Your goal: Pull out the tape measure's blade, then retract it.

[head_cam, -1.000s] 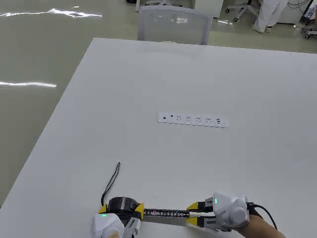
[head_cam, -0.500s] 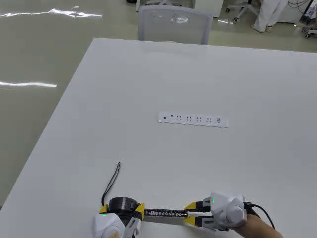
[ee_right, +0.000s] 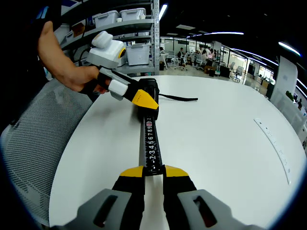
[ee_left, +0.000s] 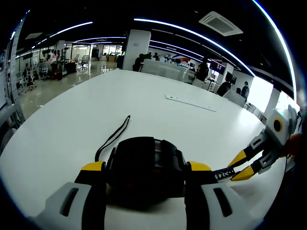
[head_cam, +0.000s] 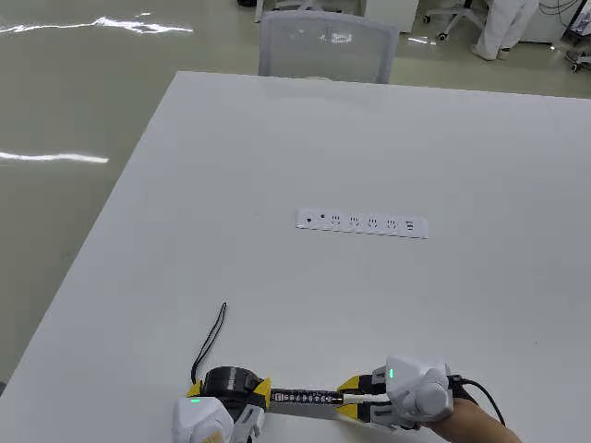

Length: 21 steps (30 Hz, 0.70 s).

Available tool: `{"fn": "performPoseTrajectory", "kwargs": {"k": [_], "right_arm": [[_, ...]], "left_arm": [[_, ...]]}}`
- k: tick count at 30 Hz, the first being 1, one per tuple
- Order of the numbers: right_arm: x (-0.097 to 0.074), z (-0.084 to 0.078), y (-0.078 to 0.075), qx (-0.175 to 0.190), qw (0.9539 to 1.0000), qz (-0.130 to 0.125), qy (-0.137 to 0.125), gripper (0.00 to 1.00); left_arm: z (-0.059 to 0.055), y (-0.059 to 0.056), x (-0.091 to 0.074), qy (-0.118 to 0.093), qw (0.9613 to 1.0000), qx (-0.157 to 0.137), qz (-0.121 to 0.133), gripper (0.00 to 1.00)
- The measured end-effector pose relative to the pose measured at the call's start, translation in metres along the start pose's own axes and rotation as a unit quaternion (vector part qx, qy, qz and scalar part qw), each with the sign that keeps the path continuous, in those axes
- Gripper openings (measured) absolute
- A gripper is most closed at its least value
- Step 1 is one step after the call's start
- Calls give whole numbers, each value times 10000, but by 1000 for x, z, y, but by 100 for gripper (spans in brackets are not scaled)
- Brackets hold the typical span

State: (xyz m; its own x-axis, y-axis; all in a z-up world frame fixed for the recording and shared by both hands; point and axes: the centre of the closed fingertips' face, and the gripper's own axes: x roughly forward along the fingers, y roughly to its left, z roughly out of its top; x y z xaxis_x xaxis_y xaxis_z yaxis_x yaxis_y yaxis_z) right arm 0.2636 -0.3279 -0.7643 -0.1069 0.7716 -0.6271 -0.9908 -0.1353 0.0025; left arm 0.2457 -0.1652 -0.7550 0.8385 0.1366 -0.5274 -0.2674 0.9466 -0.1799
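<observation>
- Gripping the tape measure (ee_left: pixel 146 163) with my left gripper (head_cam: pixel 229 389), jaws closed on either side of its black case
- Tape measure sits at the near edge of the white table (head_cam: pixel 369 138), just in front of me
- Blade (ee_right: pixel 151 143) is out a short way and runs straight from the case to my right gripper (ee_right: pixel 153 171)
- Right gripper's jaws are pinched on the blade's free end
- Blade stays low over the table; I cannot tell whether it touches the surface
- Numbers along the blade read clearly in the right gripper view
- Black wrist strap (head_cam: pixel 211 337) trails from the case across the table, away from me
- Power strip (head_cam: pixel 362 222) lies farther up the table, well apart from both grippers
- Grey chair (head_cam: pixel 328 46) stands at the table's far edge
</observation>
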Motion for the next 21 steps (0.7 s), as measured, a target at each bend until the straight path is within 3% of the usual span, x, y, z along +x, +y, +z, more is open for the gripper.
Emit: {"fn": "performPoseTrajectory", "kwargs": {"k": [21], "right_arm": [[12, 10, 0, -39, 10000, 43, -67, 12]], "left_arm": [[0, 0, 0, 35, 10000, -18, -20, 63]]}}
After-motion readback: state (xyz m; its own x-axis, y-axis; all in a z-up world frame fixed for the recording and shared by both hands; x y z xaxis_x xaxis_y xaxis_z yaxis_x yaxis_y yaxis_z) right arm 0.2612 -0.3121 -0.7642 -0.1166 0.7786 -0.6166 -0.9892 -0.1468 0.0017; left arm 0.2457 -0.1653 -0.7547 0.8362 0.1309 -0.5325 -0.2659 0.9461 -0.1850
